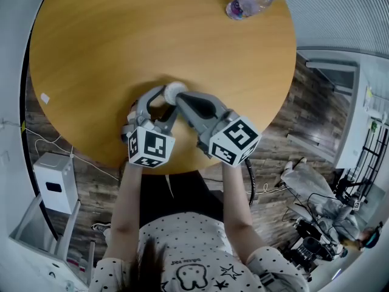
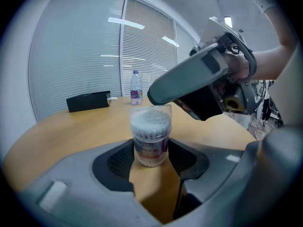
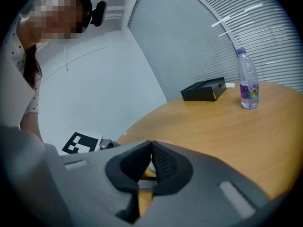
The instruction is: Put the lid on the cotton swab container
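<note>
At lower centre of the head view, on the table (image 1: 152,35), the left gripper (image 1: 169,96) clamps the upright cotton swab container (image 2: 150,148), the clear lid (image 2: 150,110) sits over the swabs, and the right gripper (image 3: 151,145), jaws pressed together, is just above it.

Round wooden table (image 1: 121,41). Water bottle (image 1: 250,3), purple label, upright near far edge. Black box (image 2: 88,100) flat nearby. Blinds (image 2: 75,56) behind, white unit (image 1: 55,184) on floor.

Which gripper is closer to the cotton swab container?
Left. The left gripper has the cotton swab container between its jaws, which press on its sides. The right gripper, jaws shut, hangs at the container's top rim; whether it touches is unclear.
</note>
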Action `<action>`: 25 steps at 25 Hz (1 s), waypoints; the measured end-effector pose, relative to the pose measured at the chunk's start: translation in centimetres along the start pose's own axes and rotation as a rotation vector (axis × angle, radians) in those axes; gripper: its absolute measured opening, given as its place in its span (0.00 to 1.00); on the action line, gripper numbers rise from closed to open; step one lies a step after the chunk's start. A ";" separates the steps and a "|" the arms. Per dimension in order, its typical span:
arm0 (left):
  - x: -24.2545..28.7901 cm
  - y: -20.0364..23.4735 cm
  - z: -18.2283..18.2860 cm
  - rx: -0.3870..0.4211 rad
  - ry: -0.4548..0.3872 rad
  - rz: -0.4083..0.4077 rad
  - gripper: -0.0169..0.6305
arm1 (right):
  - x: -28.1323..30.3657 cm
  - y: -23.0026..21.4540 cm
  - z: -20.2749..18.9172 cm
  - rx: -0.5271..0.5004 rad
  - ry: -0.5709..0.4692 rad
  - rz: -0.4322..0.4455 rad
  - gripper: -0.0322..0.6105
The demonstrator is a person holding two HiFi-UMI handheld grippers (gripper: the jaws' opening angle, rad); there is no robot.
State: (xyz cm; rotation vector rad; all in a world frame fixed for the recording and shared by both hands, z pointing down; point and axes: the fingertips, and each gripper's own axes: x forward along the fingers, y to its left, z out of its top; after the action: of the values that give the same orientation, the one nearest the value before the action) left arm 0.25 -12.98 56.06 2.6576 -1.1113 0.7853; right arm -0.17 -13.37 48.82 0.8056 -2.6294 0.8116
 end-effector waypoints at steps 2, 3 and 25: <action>0.0 0.0 -0.1 0.000 0.000 0.000 0.39 | 0.1 0.1 -0.3 -0.014 0.009 -0.003 0.06; 0.0 0.0 -0.1 0.000 0.000 0.000 0.39 | 0.2 0.2 -0.4 -0.019 0.011 -0.003 0.06; 0.1 0.0 0.0 0.000 0.000 -0.001 0.40 | 0.9 0.3 -1.6 -0.139 0.079 -0.045 0.05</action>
State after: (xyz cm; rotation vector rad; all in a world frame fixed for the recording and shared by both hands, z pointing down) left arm 0.30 -13.05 56.06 2.6581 -1.1092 0.7856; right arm -0.96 -12.61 50.32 0.7765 -2.5558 0.6272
